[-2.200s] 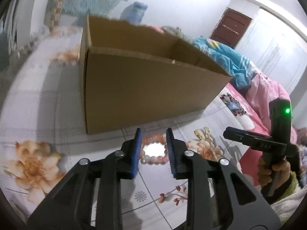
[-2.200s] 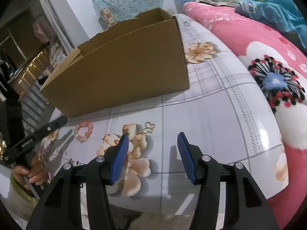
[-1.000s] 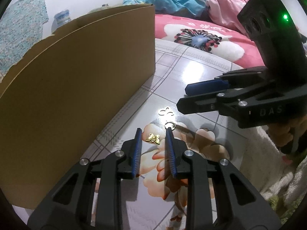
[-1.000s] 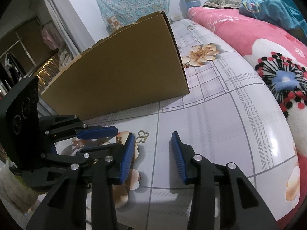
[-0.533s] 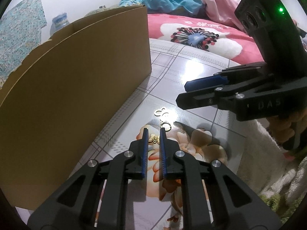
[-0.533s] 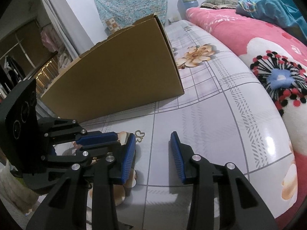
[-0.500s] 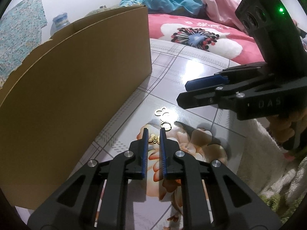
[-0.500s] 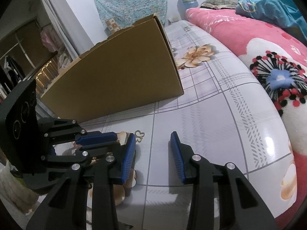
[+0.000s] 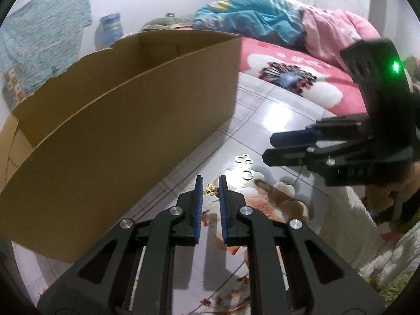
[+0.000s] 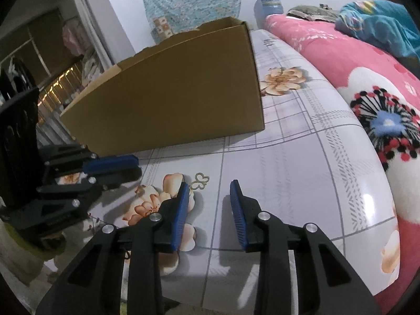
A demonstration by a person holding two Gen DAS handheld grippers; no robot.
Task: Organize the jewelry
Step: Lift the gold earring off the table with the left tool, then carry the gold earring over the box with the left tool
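- The left claw (image 9: pixel 210 183) has its blue pads drawn close together on a small gold butterfly charm (image 9: pixel 210 190), which sits pinched between the tips, raised above the counter (image 9: pixel 262 120).
- Just beyond the left claw's tips, slightly to their right, a small gold ring (image 9: pixel 246 174) lies on the counter, and just past it a butterfly-outline pendant (image 9: pixel 244 158).
- To the left of the left claw stands an open cardboard box (image 9: pixel 126 120), its long side wall running away from the claw.
- The right claw (image 10: pixel 209 192) is spread wide, nothing between its pads, hovering over the flower-printed counter surface.
- The butterfly-outline pendant (image 10: pixel 200 181) lies just ahead of the right claw's left fingertip; whether the two touch, I cannot tell.
- Farther ahead of the right claw is the cardboard box (image 10: pixel 173 99); off to its right lies a pink blanket (image 10: pixel 354 60) with a flower print.
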